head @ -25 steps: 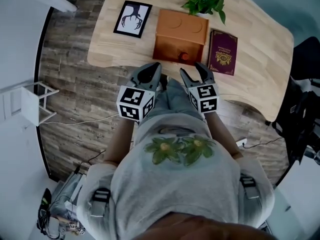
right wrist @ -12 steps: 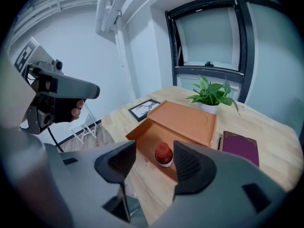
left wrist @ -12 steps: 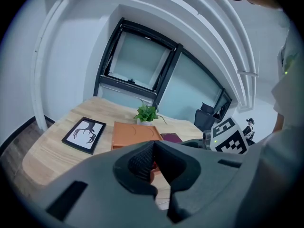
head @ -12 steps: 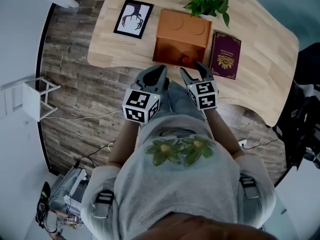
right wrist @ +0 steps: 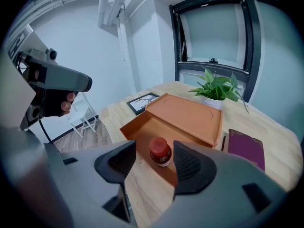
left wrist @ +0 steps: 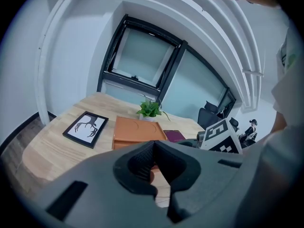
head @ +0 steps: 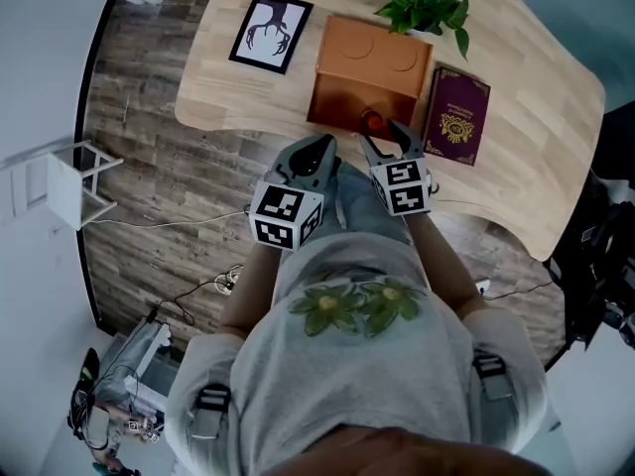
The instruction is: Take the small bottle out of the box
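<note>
Right gripper, jaws spread, has neared the red-capped small bottle in the open orange box; left gripper pressed together, idle. Grasp pending.

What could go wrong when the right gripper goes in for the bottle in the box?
1. The bottle stands upright close to the low front wall of the box. A jaw of the open right gripper could catch that wall or tip the bottle over.
2. The bottle is round with a red cap, so a grip on the cap alone might slip.
</note>
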A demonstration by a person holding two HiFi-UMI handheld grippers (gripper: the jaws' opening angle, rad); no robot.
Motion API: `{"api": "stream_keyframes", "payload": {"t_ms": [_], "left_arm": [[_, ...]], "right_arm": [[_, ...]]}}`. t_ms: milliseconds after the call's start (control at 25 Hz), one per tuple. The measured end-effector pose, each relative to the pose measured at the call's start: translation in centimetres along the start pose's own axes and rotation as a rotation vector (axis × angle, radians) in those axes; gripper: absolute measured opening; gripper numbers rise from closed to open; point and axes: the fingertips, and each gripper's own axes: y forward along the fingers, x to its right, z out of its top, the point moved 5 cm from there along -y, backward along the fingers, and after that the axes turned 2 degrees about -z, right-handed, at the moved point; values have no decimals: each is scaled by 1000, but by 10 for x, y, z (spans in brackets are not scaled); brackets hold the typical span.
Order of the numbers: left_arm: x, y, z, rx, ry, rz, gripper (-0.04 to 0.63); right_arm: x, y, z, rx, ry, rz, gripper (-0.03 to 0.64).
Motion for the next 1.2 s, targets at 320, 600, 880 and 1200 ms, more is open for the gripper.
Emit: {"api": "stream_keyframes", "payload": {"t_ms": [320,600,880,1200], "left_arm": [[-2,9,-9,-16,-20,-1,8],[-5,22,-18,-45,-29,-11,8],[-6,32,-23,-65,-40,-24,8],[-5,39,-27,-81,-47,-35,8]], "right_arm": [[1,22,-10,-18,8,-20,218],[7,37,-11,-20,15,-28,218],[7,47,-18,-50,17,-28,218],[12,55,-24,-69,7,-36,218]]}}
